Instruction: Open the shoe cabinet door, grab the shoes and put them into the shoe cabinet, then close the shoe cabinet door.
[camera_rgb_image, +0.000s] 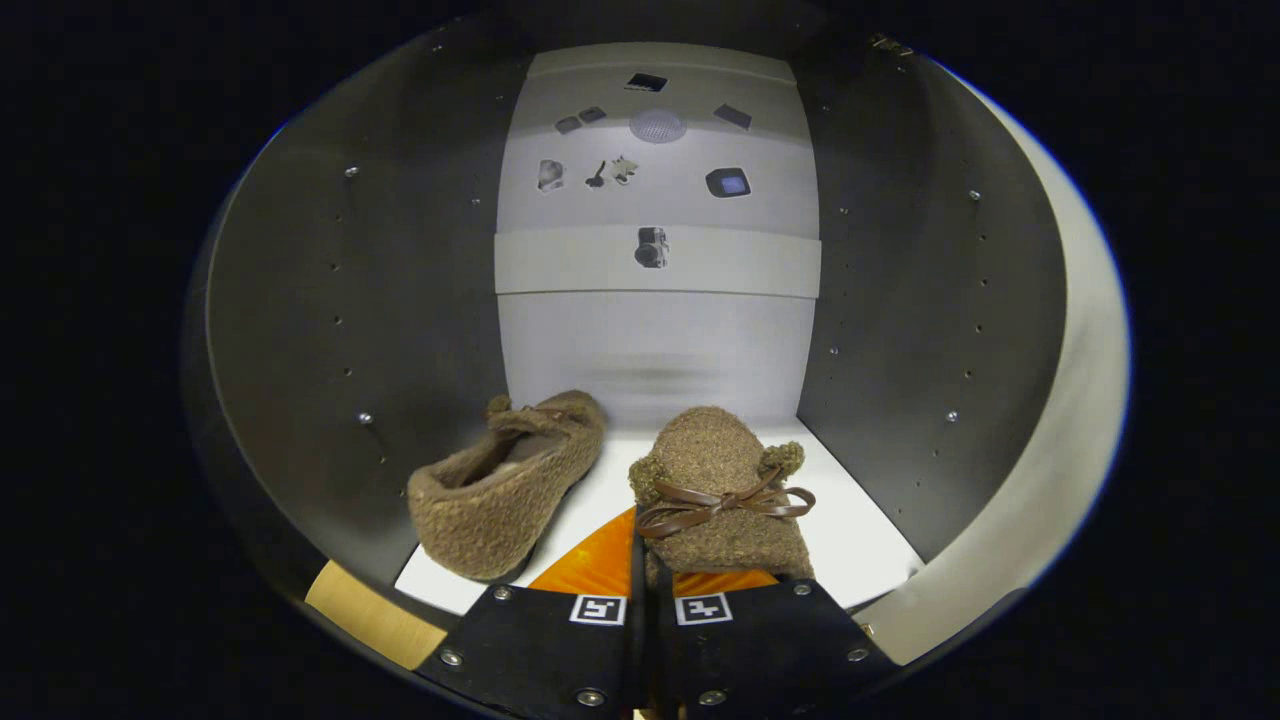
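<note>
**Shoes going into the cabinet**

Shoe (722, 490) sits pinched in our nearly closed claw (648, 590), toe pointing inward, just over the cabinet (330, 330) floor. We judge it goes beside the other shoe (505, 485), lying tilted left.

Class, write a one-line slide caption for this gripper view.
Claw shut on a fuzzy brown slipper inside the shoe cabinet, its mate alongside.

Small dark stickers (650, 247) dot a pale wall panel (655, 340) (one looks like a camera).
</note>
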